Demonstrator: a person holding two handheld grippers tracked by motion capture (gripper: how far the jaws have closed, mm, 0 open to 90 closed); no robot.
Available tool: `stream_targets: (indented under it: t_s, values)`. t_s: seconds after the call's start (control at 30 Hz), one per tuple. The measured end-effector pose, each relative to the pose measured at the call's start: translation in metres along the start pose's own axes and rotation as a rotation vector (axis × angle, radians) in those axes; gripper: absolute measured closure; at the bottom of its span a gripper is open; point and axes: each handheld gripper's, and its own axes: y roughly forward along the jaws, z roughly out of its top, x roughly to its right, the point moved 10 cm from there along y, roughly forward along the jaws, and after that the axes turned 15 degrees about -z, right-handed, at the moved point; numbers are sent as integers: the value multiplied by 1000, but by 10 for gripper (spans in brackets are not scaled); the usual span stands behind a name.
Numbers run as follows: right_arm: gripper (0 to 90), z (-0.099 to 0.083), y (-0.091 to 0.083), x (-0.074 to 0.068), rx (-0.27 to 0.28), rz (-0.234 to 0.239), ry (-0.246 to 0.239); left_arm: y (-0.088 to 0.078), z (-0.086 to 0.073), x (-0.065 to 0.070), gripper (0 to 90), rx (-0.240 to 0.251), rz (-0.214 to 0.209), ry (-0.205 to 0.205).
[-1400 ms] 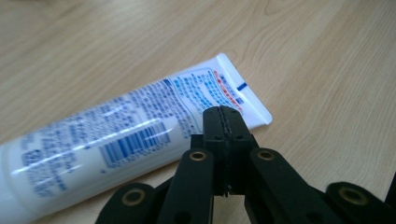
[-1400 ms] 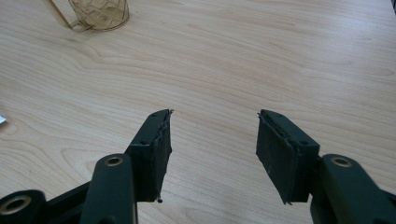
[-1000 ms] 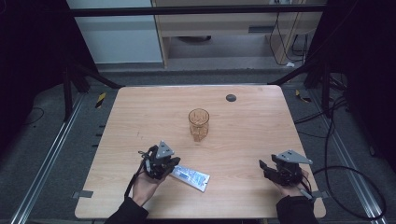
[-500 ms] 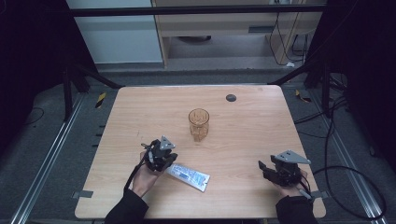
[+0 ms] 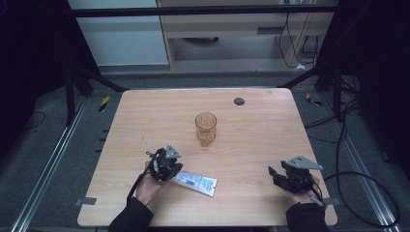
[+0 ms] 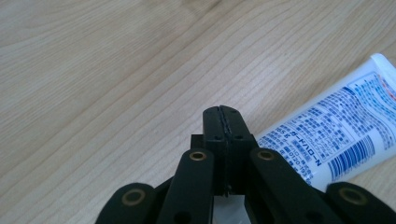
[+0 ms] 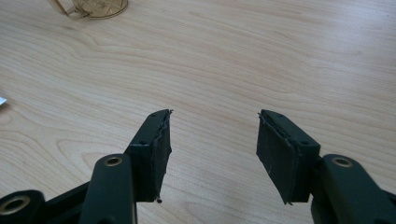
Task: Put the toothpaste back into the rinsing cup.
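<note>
Tube [image 5: 195, 181] lying flat near the table's [image 5: 261, 140] front edge, long axis running left-right, far end angled slightly toward the person. Left gripper [image 5: 167, 166] pressed fully together at the tube's left end, whether pinching it unclear. Right gripper [image 5: 275, 175] spread, empty, well apart. Amber cup [image 5: 205, 126] upright farther back.

Tube [image 6: 327, 135]: Japanese print, barcode, digits "0120"; rest illegible.

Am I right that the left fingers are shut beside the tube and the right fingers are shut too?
Not quite. The right gripper has its fingers open, with bare table between them, as the right gripper view shows. The left gripper is shut beside the tube.
</note>
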Motion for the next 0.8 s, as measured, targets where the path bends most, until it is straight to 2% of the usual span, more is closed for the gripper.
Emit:
stream_targets:
  t_s: [0.43,0.8]
  values:
    - [442,-1,0,2,-5,-5,6,-13,-22,10,890,-33,-10,-5]
    - [441,-2,0,3,-11,-3,13,-16,-31,21,890,-50,-23,-8]
